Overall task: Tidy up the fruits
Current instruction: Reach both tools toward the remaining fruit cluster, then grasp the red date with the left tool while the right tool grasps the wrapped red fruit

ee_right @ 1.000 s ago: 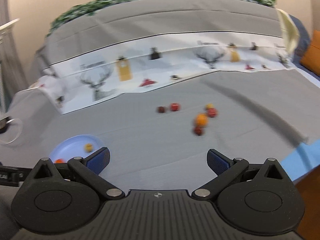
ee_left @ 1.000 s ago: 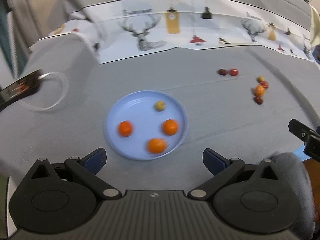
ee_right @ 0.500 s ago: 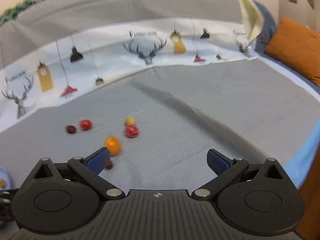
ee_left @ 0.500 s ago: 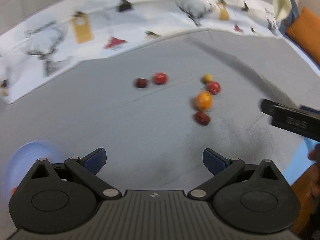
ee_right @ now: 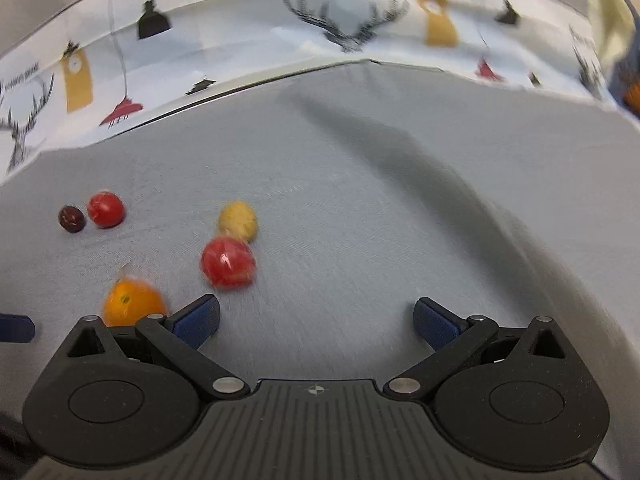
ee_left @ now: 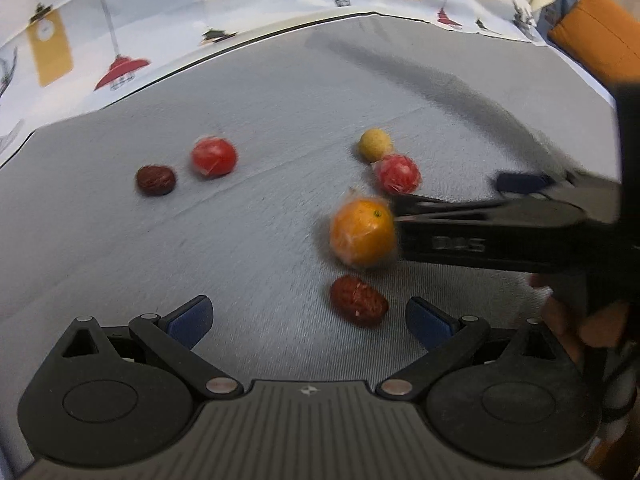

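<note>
Left wrist view: left gripper (ee_left: 307,318) fingers spread wide, nothing between them, hovering low over a grey woven bed cover (ee_left: 260,100). Nearest fruit is a wrinkled dark-red date (ee_left: 359,295), oblong, lying just ahead of the right-hand finger (ee_left: 430,322). Beyond it sits an orange (ee_left: 363,233), round and seemingly in clear film; then a red fruit (ee_left: 397,174) touching a small yellow one (ee_left: 375,144). Well apart to the left: another red fruit (ee_left: 213,157) beside a second dark date (ee_left: 155,180). Right gripper (ee_right: 316,322) is also open and empty in its own view, with the orange (ee_right: 134,302) just off its left finger (ee_right: 198,320). Judgement: a pick is being lined up. Centre the chosen fruit between the fingers before closing; round, film-slick fruit will likely roll on soft cloth, so close slowly and low. Keep the two grippers from crowding the same cluster. No plate or bowl is in view.
</note>
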{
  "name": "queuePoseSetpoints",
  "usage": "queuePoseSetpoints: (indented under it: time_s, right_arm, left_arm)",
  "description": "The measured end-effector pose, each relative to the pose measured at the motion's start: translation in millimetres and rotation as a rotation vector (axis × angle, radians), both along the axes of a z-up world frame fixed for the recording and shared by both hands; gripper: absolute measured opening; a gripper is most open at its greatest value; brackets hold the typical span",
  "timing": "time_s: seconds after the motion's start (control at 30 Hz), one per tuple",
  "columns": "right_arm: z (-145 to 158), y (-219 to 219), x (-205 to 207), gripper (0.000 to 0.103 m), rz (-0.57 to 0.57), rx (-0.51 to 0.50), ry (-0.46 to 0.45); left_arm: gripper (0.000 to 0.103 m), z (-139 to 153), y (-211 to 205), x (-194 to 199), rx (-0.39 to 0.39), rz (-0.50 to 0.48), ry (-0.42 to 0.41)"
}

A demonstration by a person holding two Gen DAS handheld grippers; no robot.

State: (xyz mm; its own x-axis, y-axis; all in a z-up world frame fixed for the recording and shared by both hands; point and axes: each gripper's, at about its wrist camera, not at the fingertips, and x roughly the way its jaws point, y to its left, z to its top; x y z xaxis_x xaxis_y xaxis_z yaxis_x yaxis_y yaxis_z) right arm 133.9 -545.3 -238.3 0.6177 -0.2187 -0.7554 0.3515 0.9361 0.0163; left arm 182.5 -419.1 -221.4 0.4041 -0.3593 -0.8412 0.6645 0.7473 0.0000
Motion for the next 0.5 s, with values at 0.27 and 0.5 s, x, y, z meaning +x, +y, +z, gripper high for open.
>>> queuePoseSetpoints:
  time_s: [0.27,0.5]
  right_arm:
    - [-2.2,6.5,8.1,0.090,0.030,-0.039,-0.060]
    - [12.0,9.9,-8.9,0.031,-0.009,-0.048,-0.053]
  left_arm:
    - [0.035,3.4,-3.6,-6.3,-0.048,-0.094,-0.042]
    - [0.034,21.4,6.5,-5.7,-0.055,-0.122,-0.056]
